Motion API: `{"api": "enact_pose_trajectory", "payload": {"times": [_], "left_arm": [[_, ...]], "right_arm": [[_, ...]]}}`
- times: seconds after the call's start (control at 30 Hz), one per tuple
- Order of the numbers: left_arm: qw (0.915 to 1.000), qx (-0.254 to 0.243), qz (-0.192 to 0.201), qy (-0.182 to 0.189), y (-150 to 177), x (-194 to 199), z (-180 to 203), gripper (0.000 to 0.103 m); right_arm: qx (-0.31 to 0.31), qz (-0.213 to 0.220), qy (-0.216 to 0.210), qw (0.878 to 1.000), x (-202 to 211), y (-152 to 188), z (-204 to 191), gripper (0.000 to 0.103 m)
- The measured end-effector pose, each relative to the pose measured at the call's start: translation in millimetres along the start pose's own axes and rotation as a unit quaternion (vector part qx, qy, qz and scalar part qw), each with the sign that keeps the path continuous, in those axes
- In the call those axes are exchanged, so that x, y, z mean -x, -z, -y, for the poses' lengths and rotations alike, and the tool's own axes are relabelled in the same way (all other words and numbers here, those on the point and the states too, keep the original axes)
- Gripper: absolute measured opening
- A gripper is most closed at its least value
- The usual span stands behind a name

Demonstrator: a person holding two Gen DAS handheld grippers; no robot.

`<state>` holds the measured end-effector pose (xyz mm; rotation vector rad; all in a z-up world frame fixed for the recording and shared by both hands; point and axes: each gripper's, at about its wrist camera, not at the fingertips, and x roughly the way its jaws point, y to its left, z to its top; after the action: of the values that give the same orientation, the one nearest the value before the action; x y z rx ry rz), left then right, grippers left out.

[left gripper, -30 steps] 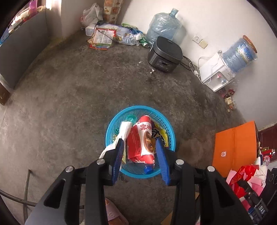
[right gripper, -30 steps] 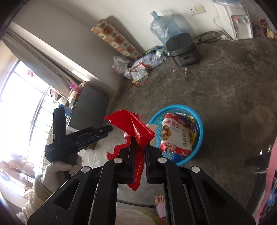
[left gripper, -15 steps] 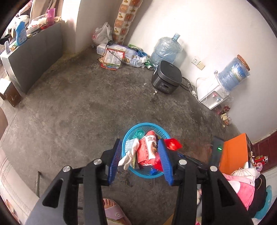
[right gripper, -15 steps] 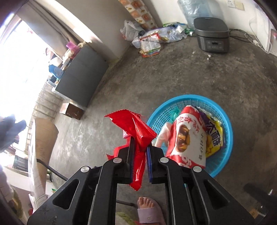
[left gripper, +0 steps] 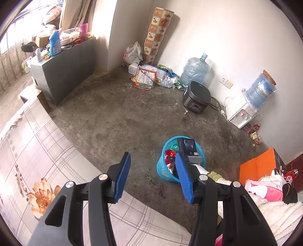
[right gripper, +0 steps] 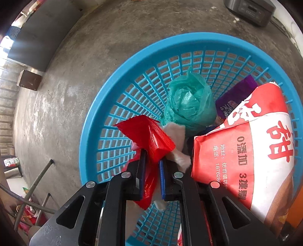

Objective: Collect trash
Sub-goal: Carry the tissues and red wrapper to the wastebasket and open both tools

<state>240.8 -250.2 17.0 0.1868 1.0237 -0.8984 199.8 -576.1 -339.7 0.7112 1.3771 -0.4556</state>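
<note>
the right gripper (right gripper: 152, 162), clamped on a crinkled red plastic wrapper (right gripper: 149, 136) inside the round blue mesh basket (right gripper: 106, 106), should open only there, while the left gripper (left gripper: 152, 177), jaws just widened and empty, keeps clear.

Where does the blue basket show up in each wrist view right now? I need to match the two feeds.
Left wrist view: the blue basket stands on the concrete floor, right of centre, partly hidden behind the right-hand finger of the left gripper and the right hand's tool.
Right wrist view: its rim fills most of the picture, under the right gripper, which pinches a red wrapper.
Shared landmark: the dark rice cooker beyond it.
</note>
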Motion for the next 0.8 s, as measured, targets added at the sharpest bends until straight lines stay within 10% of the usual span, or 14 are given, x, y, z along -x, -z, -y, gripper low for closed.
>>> {"api": "enact_pose_trajectory", "payload": {"times": [0.13, 0.3, 0.8], "left_arm": [[0.9999, 0.008, 0.004, -0.009, 9.1, 8.4, -9.8, 0.048], [0.9998, 0.011, 0.015, -0.009, 17.6, 23.0, -11.4, 0.049], [0.9966, -0.005, 0.082, -0.009, 49.2, 93.6, -1.1, 0.059]], "right_arm": [[0.049, -0.008, 0.029, 0.998, -0.8, 9.8, -8.8, 0.015], [0.031, 0.014, -0.013, 0.999, 29.8, 16.5, -4.4, 0.053], [-0.009, 0.188, -0.137, 0.972, 181.4, 86.8, -31.5, 0.058]]}}
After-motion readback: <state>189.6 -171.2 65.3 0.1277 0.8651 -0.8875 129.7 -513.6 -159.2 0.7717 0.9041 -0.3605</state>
